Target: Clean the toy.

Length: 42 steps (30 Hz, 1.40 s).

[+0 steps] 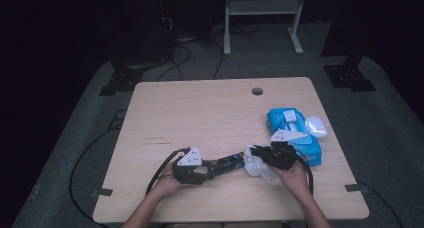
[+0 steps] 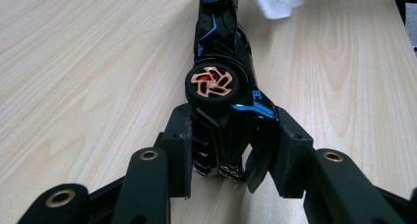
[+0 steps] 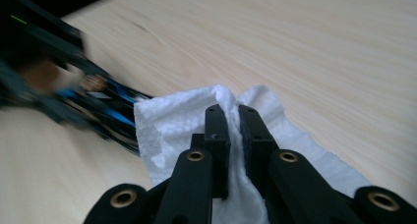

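A pale wood-grain desk (image 1: 200,113) with rounded corners and a round cable hole (image 1: 257,91) near its far edge stands on grey carpet (image 1: 390,138) in a dim room. Beyond it, black cables (image 1: 180,55) run across the floor, the white legs of a metal frame (image 1: 260,18) rise at the back, and black stand bases (image 1: 350,75) sit off both far corners. Strips of dark tape (image 1: 102,192) hold cables down near the desk's front corners.

The left hand-held gripper (image 1: 192,169), seen close in the left gripper view (image 2: 231,160), is clamped on one end of a black toy car with blue stripes and copper-coloured wheel rims (image 2: 221,81). The car is held on its side, one wheel facing up, and its body stretches away over the desk near the front edge (image 1: 227,162).

The right hand-held gripper (image 1: 272,155) has its jaws together on a crumpled white wipe (image 3: 177,126), pinching a fold between the pads (image 3: 233,135). The wipe lies against the far end of the car (image 1: 255,164), covering it there.

To the right, just beyond the right hand (image 1: 295,175), a blue soft pack of wet wipes (image 1: 292,133) lies flat on the desk with its white lid (image 1: 316,125) flipped open.
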Each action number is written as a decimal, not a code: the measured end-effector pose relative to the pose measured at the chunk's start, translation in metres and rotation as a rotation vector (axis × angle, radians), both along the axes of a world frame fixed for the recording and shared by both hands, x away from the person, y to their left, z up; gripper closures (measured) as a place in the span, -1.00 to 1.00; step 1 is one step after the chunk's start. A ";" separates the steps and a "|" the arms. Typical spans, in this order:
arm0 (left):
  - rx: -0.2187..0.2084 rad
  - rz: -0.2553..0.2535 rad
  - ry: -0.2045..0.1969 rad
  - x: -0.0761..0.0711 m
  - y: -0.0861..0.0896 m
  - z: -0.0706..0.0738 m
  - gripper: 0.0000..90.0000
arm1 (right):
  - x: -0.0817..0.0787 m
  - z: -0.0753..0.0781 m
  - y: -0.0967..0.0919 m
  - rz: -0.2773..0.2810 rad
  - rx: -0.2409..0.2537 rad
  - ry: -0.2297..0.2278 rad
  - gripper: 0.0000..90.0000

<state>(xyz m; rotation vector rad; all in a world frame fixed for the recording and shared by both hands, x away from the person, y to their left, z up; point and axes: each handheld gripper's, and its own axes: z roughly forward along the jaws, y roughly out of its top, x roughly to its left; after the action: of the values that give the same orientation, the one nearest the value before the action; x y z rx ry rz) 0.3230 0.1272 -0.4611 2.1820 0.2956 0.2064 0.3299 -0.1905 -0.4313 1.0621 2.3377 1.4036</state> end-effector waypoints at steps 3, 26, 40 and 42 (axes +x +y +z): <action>-0.005 0.001 0.002 0.000 0.000 0.000 0.30 | -0.004 0.005 0.014 0.052 0.015 -0.020 0.85; -0.003 0.008 -0.007 -0.001 -0.002 0.000 0.30 | -0.006 0.004 0.081 0.172 -0.090 -0.069 0.85; -0.006 0.011 -0.001 0.001 -0.003 0.000 0.29 | -0.003 0.004 0.047 0.059 -0.092 -0.076 0.86; -0.005 0.011 -0.006 0.001 -0.003 0.000 0.30 | -0.003 0.003 0.061 0.111 -0.063 -0.058 0.86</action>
<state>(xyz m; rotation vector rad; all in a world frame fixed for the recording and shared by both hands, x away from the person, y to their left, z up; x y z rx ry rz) 0.3243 0.1241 -0.4610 2.1750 0.3046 0.2178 0.3270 -0.1297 -0.4287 0.8754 2.4150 1.3688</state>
